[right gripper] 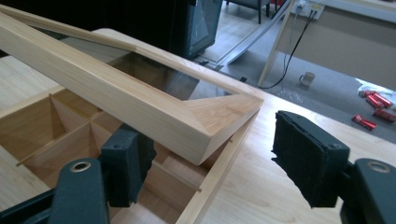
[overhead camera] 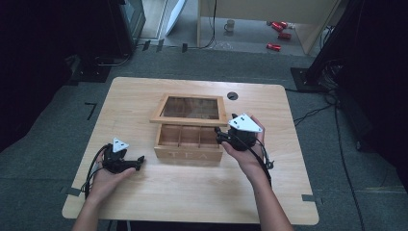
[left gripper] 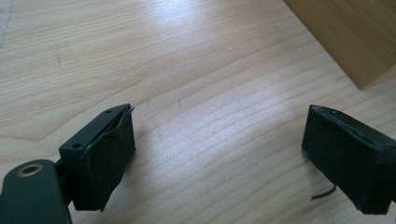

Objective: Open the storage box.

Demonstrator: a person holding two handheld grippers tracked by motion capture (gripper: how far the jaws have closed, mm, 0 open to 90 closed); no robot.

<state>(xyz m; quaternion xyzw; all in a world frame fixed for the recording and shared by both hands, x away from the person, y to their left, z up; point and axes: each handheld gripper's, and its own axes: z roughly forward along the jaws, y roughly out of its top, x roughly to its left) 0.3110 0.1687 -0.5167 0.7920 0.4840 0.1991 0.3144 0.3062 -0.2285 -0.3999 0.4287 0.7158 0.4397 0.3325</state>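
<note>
Tea box (overhead camera: 188, 143), wooden with "TEA" on its front face, sits near the middle of the light wooden table (overhead camera: 144, 202) in the high view, its glass-paned lid (overhead camera: 189, 109) raised and leaning back over the far side, dividers showing in the open compartments. At its right end the right gripper (overhead camera: 222, 135) is held against the near right corner, while the left gripper (overhead camera: 140, 160) rests low on the tabletop just left of the box, apart from it, with bare wood all around it and along the near edge. From the left gripper view, the jaws stand spread wide over bare tabletop (left gripper: 196, 93), and a corner of the box (left gripper: 348, 35) lies ahead at upper right, clear of both pads. From the right gripper view, the jaws are spread and straddle the box's side wall (right gripper: 219, 179), one pad (right gripper: 128, 163) inside the compartment, the other (right gripper: 306, 156) outside over the table; the lid's corner (right gripper: 219, 126) hangs just above, untouched.
</note>
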